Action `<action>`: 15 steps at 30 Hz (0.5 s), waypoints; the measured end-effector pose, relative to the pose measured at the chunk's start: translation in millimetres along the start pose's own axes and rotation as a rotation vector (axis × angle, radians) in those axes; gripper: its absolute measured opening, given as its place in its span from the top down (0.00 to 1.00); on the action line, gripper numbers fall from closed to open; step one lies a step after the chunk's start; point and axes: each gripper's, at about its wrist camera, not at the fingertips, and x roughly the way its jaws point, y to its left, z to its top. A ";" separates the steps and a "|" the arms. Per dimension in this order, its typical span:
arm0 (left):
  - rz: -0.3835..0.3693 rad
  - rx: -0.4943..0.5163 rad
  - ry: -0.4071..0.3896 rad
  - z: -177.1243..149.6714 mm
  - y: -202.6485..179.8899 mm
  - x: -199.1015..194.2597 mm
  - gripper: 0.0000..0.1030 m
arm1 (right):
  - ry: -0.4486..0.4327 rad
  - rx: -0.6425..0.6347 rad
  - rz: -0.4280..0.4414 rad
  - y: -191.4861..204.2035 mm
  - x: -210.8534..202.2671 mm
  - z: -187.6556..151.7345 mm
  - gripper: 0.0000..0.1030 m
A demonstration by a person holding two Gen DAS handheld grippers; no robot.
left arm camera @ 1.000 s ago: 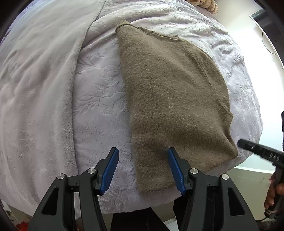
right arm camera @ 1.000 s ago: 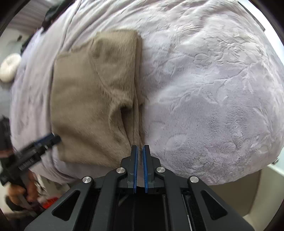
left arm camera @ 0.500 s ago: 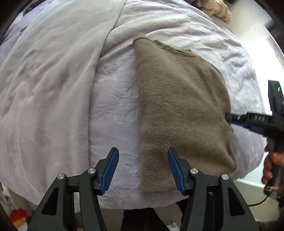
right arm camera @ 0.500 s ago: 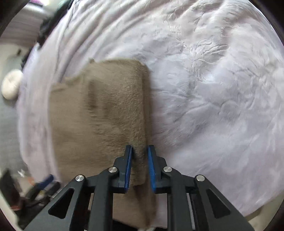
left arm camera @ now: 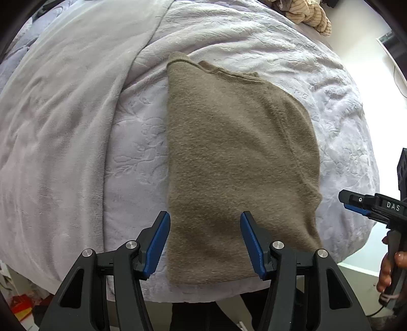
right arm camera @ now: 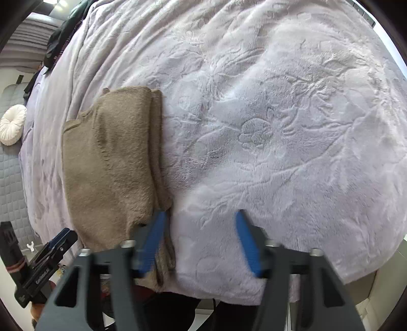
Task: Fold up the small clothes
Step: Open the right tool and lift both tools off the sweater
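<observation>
A fuzzy olive-brown garment lies folded lengthwise on a pale lilac blanket on the bed. It also shows in the right wrist view, at the left. My left gripper is open and empty, hovering over the garment's near edge. My right gripper is open and empty, just right of the garment's near right corner, over bare blanket. The right gripper also shows at the right edge of the left wrist view, beside the bed. The left gripper appears at the lower left of the right wrist view.
A second, smoother grey blanket overlaps the lilac one at the left. A striped beige cloth lies at the bed's far end. A round white cushion sits beyond the bed. The bed's near edge drops off below both grippers.
My right gripper has opened wide, let go of the garment's edge and moved to its right side. My left gripper stayed open and shifted right over the garment's near edge.
</observation>
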 end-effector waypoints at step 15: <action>0.042 -0.011 -0.058 2.1 -4.7 -20.6 0.05 | -0.062 -0.130 -0.049 78.7 -17.9 -8.9 0.19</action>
